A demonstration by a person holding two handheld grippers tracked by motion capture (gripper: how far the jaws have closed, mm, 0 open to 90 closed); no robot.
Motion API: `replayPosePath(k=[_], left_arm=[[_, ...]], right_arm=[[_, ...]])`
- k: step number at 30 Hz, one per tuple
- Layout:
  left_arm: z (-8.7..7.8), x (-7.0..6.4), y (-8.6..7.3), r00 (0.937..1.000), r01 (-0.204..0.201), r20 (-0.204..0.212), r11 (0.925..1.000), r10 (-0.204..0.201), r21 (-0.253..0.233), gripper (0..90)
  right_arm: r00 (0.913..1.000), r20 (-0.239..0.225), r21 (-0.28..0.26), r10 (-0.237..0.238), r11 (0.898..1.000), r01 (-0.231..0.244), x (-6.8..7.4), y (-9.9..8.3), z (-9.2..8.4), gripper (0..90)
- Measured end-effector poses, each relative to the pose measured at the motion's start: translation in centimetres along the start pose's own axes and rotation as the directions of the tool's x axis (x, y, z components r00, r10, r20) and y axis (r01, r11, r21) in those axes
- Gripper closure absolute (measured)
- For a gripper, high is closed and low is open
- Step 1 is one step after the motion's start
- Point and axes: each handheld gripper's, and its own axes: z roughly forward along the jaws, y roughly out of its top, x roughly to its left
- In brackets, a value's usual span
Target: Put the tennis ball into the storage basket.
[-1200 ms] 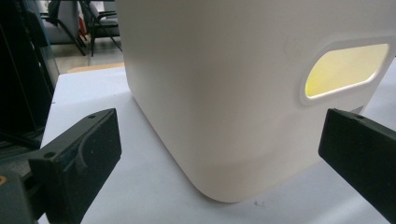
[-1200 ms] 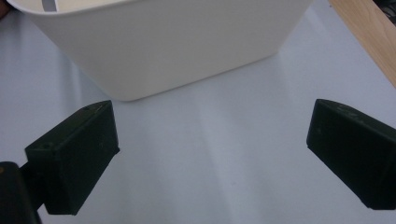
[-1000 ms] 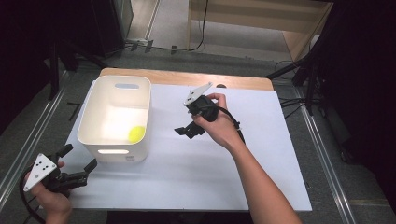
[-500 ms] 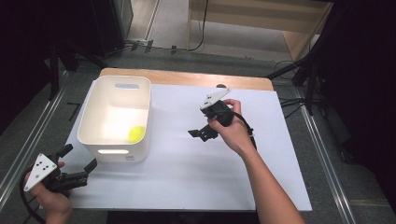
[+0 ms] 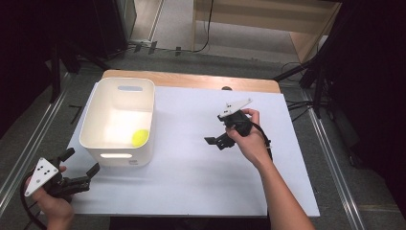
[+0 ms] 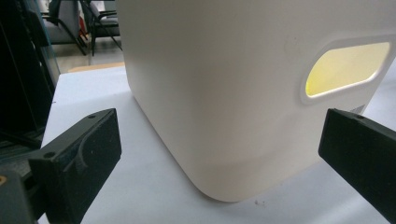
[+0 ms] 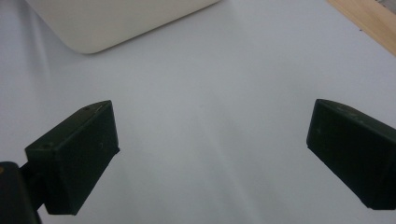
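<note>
A white bin (image 5: 95,128) stands on the left of the white table top (image 5: 191,177), with a yellow ball (image 5: 140,137) lying inside near its right wall. My left gripper (image 5: 79,163) is open at the table's front left corner, just short of the bin. In the left gripper view the bin wall (image 6: 210,84) looms close between the spread jaws, and yellow shows through its handle slot (image 6: 345,70). My right gripper (image 5: 216,130) hangs open over the middle of the table, right of the bin, holding nothing. The right gripper view has bare table between the jaws of my right gripper (image 7: 212,135) and a bin corner (image 7: 116,18) at the top.
A wooden strip (image 5: 191,80) borders the table's far edge, also seen as the wooden edge (image 7: 369,18) in the right gripper view. Metal rails run along the floor on both sides. Cables and stands lie on the floor behind the table.
My right gripper has drawn back to the right and toward the person, away from the bin, staying open. The left gripper, bin and ball have not moved.
</note>
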Motion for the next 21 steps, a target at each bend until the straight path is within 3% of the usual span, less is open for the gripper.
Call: replayPosePath(k=[12,21], left_arm=[[0.0,0.0,0.0,1.0000,0.000,-0.002,1.0000,0.000,0.000,0.0],[0.0,0.0,0.0,1.0000,-0.002,-0.004,1.0000,0.002,0.003,0.0]], right_arm=[[0.9981,0.022,-0.049,0.057,0.997,-0.056,-0.5,-3.7,-1.4,0.9],[0.9920,0.048,-0.118,0.116,0.987,-0.110,-0.9,-7.0,-2.7,0.9]])
